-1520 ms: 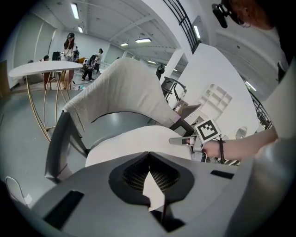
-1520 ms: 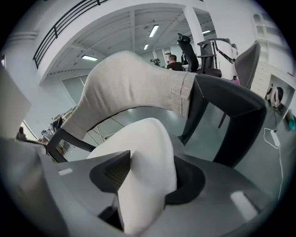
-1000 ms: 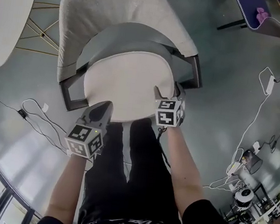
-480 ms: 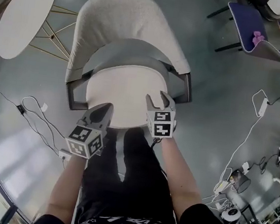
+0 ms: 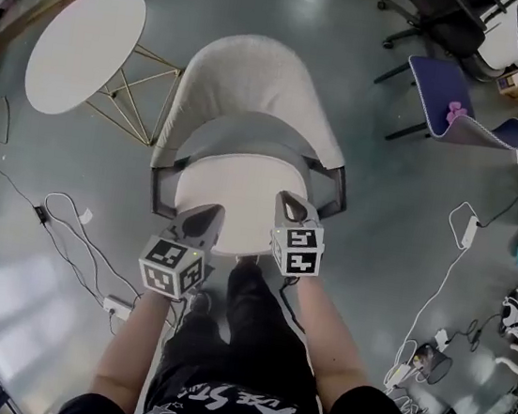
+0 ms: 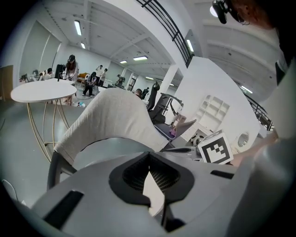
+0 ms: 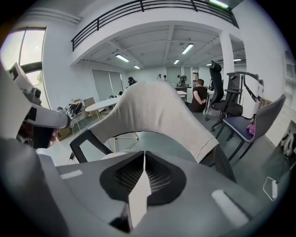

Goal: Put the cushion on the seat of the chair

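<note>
Left gripper (image 5: 205, 213) and right gripper (image 5: 290, 202) are seen with jaws together, empty, by the cushion (image 5: 234, 184) on the chair (image 5: 248, 77). A round table (image 5: 86, 46) and cables (image 5: 72, 224) are seen leftward.

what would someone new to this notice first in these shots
The chair fills the middle of the head view, with a pale fabric back and the white cushion lying on its seat. At the seat's front edge hover the left gripper and the right gripper, each bearing a marker cube, both shut and empty. A white oval table stands at the upper left.
</note>
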Tool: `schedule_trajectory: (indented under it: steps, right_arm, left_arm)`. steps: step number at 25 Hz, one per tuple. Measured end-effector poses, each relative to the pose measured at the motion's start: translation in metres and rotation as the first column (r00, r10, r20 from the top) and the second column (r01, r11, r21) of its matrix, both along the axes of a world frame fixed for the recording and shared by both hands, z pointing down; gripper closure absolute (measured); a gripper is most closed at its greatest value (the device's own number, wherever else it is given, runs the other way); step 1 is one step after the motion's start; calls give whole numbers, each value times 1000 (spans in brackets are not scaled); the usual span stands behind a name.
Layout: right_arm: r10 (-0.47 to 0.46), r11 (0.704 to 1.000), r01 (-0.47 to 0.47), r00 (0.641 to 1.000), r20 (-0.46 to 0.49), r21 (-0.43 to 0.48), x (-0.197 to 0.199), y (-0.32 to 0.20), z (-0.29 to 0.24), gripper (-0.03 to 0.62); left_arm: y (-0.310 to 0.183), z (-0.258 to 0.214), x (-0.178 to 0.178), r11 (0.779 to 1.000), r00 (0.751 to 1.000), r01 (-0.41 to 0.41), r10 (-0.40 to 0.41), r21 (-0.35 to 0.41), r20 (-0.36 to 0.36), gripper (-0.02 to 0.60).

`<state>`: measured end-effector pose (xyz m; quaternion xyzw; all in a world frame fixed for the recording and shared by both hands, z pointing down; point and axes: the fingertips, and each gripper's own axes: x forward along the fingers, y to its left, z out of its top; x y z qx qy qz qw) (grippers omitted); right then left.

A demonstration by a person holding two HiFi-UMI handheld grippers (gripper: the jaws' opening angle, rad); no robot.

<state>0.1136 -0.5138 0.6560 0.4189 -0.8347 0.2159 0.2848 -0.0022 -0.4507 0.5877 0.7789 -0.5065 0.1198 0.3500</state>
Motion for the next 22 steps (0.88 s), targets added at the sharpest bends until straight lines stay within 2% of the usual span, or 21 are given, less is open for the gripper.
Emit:
schedule_trajectory:
  steps: [6, 11, 16, 22]
  right_arm:
    - [56, 998, -57, 995, 84, 16, -17, 32, -47, 591]
    - [103, 993, -108, 986, 130, 36, -26, 76, -77, 591]
    - [131, 987, -143, 979, 154, 71, -43, 124, -104, 591]
    - [137, 980, -154, 982, 128, 129, -39, 176, -131, 591]
  left_arm:
    - [45, -38, -29, 998, 999, 35, -35, 60, -4, 572]
    - [92, -66, -52, 994, 999, 34, -38, 106, 32, 572]
    - [138, -93, -80, 987, 998, 41, -46, 156, 31, 572]
    - [181, -111, -97, 980, 999, 29, -33, 195, 20, 572]
